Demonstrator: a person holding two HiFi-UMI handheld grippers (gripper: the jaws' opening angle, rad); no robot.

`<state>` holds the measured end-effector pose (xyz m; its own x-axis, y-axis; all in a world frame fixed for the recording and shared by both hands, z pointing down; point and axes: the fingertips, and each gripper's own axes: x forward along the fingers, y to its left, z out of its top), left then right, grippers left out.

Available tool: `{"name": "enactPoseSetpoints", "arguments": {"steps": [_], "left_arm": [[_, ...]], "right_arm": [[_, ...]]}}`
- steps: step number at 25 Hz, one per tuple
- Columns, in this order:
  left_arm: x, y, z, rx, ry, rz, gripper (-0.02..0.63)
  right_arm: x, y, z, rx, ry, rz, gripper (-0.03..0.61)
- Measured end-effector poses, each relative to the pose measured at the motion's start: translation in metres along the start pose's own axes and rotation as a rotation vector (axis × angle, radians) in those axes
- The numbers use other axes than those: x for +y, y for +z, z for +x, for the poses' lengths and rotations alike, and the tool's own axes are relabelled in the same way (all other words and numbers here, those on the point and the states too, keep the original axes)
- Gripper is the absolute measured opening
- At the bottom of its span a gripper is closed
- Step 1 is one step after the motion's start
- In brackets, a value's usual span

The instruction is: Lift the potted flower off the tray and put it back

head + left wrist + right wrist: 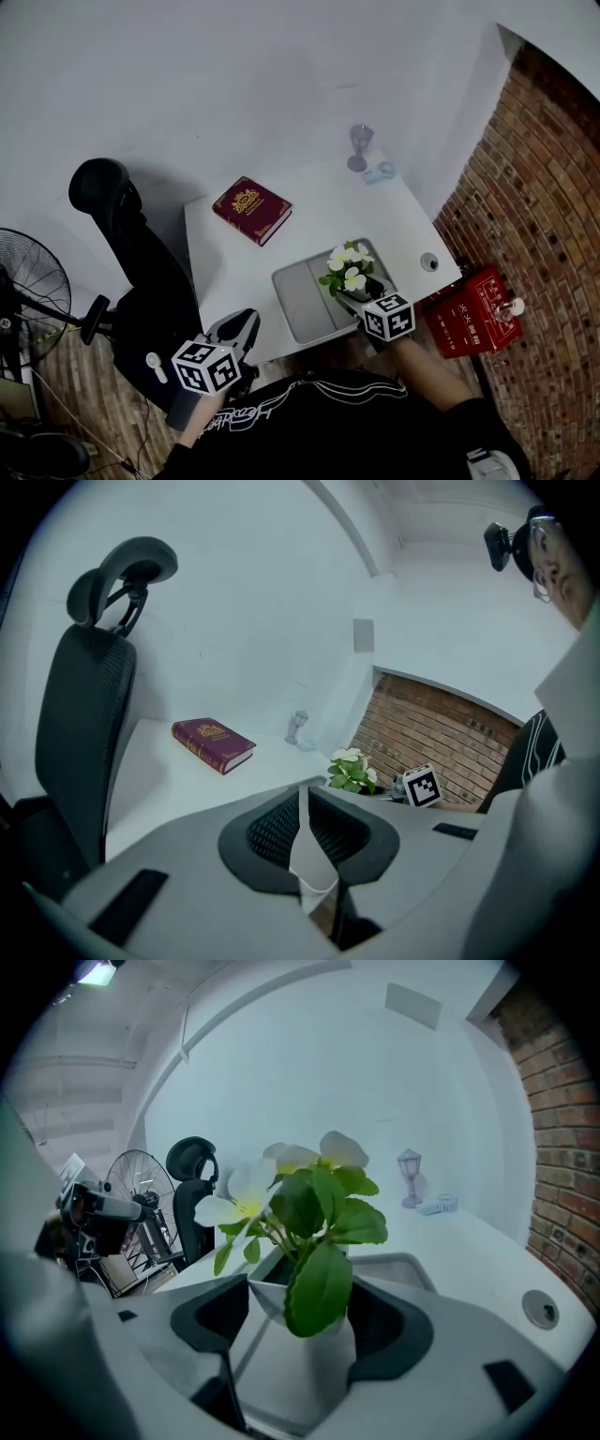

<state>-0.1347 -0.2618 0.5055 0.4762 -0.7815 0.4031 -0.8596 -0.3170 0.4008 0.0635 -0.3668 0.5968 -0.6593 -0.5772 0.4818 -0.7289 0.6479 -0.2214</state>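
The potted flower (349, 267), white blooms and green leaves in a white pot (309, 1344), hangs over the right part of the grey tray (300, 300). My right gripper (361, 298) is shut on the pot, one jaw against each side, as the right gripper view (300, 1312) shows. I cannot tell whether the pot's base touches the tray (408, 1262). My left gripper (246, 323) hovers at the table's front edge, left of the tray, its tips together with nothing between them (302, 794). From the left gripper view the flower (352, 769) stands to the right beyond the jaws.
A dark red book (251, 209) lies on the white table (225, 272) behind the tray. A small goblet (361, 145) stands at the far corner. A black office chair (131, 262) and a fan (33, 281) are to the left, a red box (469, 314) by the brick wall to the right.
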Motion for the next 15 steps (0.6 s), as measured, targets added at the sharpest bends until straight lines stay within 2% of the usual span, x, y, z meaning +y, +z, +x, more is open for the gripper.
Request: {"name": "enactPoseSetpoints", "arguments": {"steps": [7,15], "left_arm": [[0.016,-0.007,0.003,0.012,0.025,-0.029,0.052],[0.03,-0.009,0.008,0.012,0.033,-0.048,0.052]], "right_arm": [[-0.011,-0.019,0.025,0.049,-0.008,0.023,0.333],[-0.009,-0.022,0.033,0.078,-0.004,-0.03,0.337]]}}
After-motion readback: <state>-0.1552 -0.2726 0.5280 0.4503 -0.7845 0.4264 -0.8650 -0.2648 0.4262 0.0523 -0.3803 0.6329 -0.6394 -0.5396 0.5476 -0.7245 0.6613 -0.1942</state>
